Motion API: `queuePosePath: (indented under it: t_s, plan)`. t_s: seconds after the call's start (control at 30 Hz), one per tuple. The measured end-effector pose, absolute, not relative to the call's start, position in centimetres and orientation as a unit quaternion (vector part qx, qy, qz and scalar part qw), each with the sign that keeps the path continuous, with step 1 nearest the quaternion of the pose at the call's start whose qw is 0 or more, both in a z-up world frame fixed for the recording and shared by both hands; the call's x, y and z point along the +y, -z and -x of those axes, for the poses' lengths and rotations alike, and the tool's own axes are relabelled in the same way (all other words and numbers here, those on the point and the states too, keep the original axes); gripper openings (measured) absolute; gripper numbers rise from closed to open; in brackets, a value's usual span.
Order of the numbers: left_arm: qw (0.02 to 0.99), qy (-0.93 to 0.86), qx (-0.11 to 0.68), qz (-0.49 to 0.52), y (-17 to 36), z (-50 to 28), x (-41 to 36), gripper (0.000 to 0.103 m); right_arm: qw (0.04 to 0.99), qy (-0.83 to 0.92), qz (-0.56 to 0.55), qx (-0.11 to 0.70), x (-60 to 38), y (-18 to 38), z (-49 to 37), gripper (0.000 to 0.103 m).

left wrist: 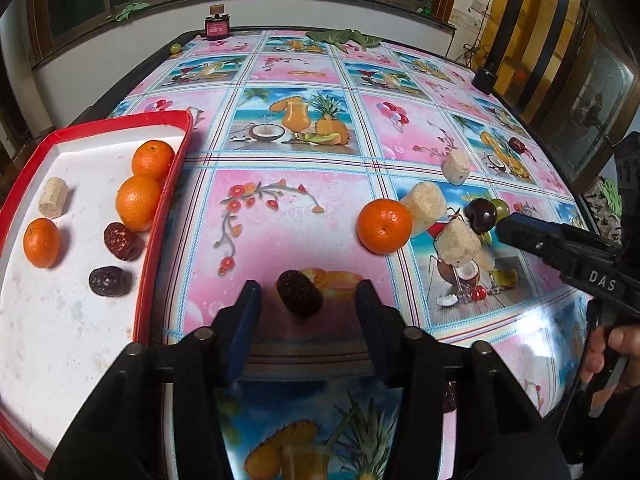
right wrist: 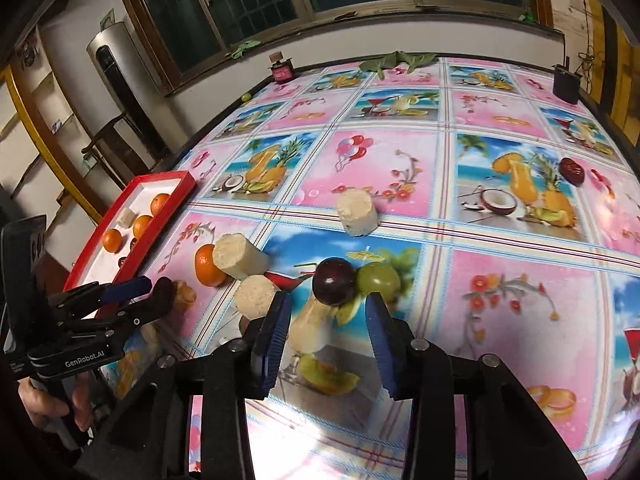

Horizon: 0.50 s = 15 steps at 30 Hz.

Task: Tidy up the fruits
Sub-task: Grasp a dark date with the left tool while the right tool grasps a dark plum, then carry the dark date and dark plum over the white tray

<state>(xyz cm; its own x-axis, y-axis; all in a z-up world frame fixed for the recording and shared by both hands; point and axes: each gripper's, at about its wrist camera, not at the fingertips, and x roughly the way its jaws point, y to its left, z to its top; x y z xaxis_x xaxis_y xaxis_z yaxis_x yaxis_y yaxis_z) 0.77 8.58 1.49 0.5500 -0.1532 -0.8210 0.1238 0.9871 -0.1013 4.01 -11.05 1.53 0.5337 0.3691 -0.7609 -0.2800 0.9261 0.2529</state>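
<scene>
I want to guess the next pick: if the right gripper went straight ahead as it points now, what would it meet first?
Most likely the dark plum, which lies just ahead between the open fingers of the right gripper. The green grape touches the plum's right side and sits off-centre; exact depth is unclear.
</scene>
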Motion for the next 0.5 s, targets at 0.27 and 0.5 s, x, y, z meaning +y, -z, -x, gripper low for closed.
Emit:
queuePosePath:
  t_s: [0.27,0.5]
  plan:
    - [0.878,0.078,0.471,0.016,-1.0,-1.2,8.5,0.042,0.879,-0.172,-0.029,0.443,-9.4,-1.3,-5.7,0.039]
    - [0.879,0.074,0.470,0.012,-0.9,-1.5,8.3,0.026,0.890,-0.147,0.019,0.432,-7.5,-1.6,-7.1,0.039]
